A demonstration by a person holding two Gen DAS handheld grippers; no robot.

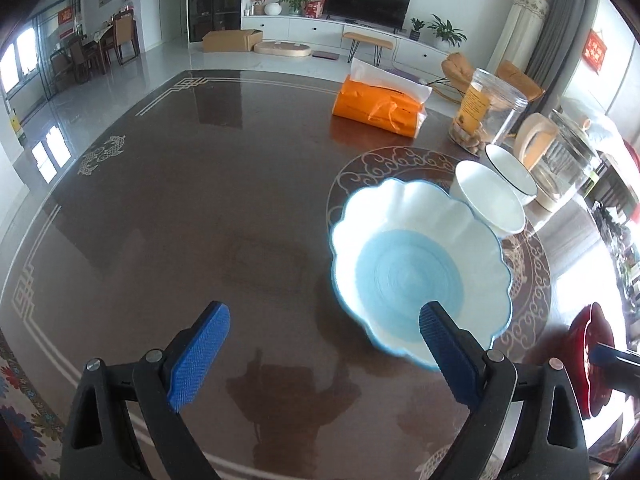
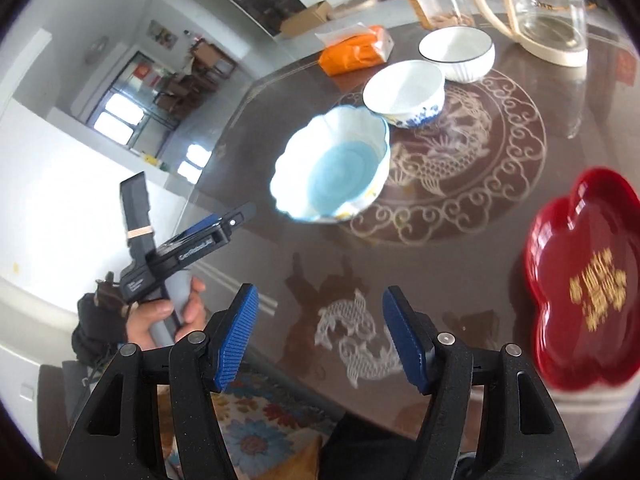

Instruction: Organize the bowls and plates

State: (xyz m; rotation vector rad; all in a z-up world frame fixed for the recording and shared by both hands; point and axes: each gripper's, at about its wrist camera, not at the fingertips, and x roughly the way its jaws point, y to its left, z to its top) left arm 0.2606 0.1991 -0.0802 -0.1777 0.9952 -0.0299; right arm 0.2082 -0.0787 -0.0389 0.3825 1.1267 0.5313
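Observation:
A scalloped blue-and-white bowl (image 1: 416, 268) sits on the dark table; it also shows in the right wrist view (image 2: 332, 164). Behind it stand a white bowl with blue pattern (image 1: 490, 204) (image 2: 404, 92) and a white bowl with dark rim (image 1: 512, 178) (image 2: 456, 52). A red flower-shaped plate (image 2: 584, 276) lies at the right; its edge shows in the left wrist view (image 1: 592, 356). My left gripper (image 1: 324, 344) is open, its right finger over the scalloped bowl's near rim. My right gripper (image 2: 320, 332) is open and empty above the table's front edge.
An orange tissue pack (image 1: 380, 106), a clear plastic jar (image 1: 488, 112) and a glass kettle (image 1: 560, 156) stand at the back right of the table (image 1: 180, 220). A patterned rug (image 2: 260, 432) lies below the table's front edge.

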